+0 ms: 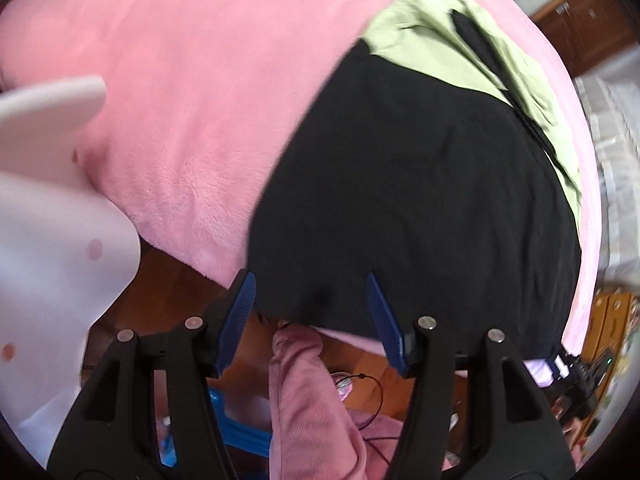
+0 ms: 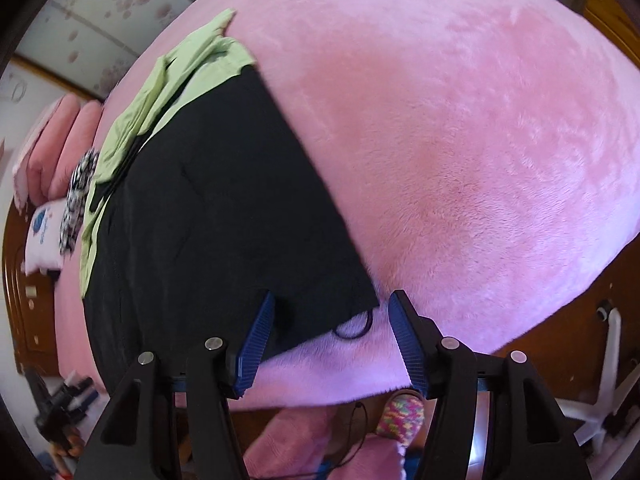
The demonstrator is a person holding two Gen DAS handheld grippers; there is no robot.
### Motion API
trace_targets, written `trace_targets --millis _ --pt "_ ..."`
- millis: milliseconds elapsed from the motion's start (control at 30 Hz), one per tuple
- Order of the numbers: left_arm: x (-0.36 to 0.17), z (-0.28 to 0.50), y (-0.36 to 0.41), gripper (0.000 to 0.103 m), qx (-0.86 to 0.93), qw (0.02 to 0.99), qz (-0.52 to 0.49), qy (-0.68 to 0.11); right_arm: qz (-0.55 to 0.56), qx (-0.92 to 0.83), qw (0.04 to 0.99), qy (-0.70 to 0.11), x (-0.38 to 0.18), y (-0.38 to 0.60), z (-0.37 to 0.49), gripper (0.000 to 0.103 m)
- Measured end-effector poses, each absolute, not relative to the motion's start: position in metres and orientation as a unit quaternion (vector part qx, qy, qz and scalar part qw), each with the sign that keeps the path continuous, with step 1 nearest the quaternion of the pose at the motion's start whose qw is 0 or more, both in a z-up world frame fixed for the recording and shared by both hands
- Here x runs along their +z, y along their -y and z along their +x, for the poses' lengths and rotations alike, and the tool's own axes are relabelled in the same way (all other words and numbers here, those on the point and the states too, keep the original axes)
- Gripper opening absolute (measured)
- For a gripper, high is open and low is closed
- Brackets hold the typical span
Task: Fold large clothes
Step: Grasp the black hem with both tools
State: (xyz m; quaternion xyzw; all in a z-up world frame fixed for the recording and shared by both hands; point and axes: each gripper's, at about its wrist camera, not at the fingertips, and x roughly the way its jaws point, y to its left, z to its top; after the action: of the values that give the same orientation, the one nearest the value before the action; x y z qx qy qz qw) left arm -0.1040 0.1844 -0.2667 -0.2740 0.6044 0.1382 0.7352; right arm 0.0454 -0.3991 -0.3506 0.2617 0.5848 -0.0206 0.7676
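Left wrist: left tongs open over black garment hem; right tongs likewise, astride corner. Advised: pinch both layers, level, before lifting.

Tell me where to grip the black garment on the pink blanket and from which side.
Grip the black garment at the two corners of its near hem, coming down from above at the bed's near edge. It lies flat on the pink blanket, and the open left gripper and right gripper hang over that hem.
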Motion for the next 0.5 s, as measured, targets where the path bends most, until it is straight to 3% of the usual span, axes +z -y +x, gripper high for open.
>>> trace_targets --millis 333,500 --pt "-0.324 -0.103 -0.224 0.056 0.104 0.715 -0.344 -0.599 0.287 -0.034 0.745 -0.601 -0.364 0.399 0.077 0.065" --pt "-0.335 -0.105 -0.238 0.062 0.069 0.699 -0.380 -0.602 0.248 0.007 0.733 -0.633 -0.361 0.386 0.087 0.059"
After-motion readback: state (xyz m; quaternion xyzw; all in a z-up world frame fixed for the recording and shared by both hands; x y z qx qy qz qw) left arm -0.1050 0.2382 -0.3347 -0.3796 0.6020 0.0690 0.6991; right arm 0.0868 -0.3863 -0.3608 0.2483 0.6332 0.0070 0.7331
